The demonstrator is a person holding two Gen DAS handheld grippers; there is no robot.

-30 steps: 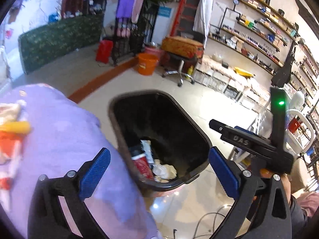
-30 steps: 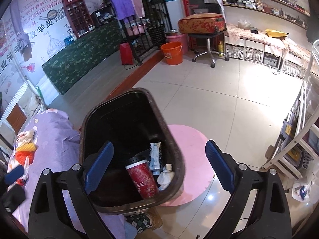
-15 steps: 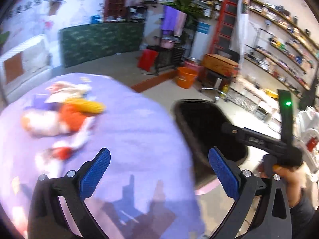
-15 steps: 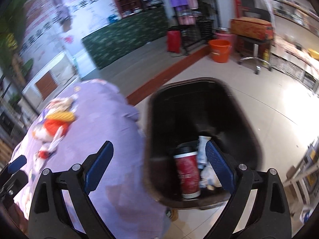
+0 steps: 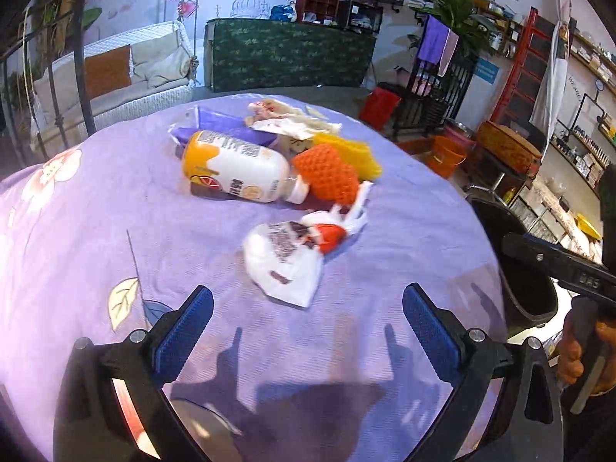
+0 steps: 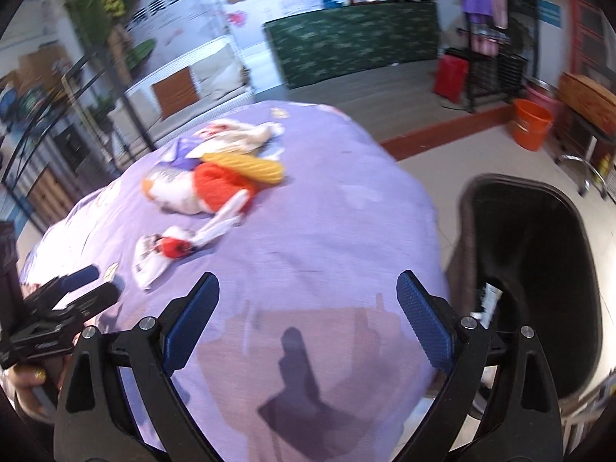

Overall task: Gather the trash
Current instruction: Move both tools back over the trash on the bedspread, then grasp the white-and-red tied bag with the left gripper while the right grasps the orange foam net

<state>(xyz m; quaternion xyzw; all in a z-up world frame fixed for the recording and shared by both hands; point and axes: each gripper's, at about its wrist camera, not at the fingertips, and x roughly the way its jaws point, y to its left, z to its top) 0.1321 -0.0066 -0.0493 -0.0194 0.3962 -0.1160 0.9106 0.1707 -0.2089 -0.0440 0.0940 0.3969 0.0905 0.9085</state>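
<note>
In the bin (image 6: 539, 269), trash mostly hidden.

Your left gripper (image 5: 308, 331) has a black frame with two angled arms, silver screws at the pivots and ribbed blue pads (image 5: 184, 333) on the inner faces. Your right gripper (image 6: 308, 319) is the same build: black arms, silver screws, textured blue pads (image 6: 423, 325). Seen from the left wrist, its black body carries pale lettering, with a small screw beside it. Your left hand (image 6: 29, 389) shows a yellowish painted nail; your right hand (image 5: 587, 358) wraps a dark grip, dark sleeve below.
</note>
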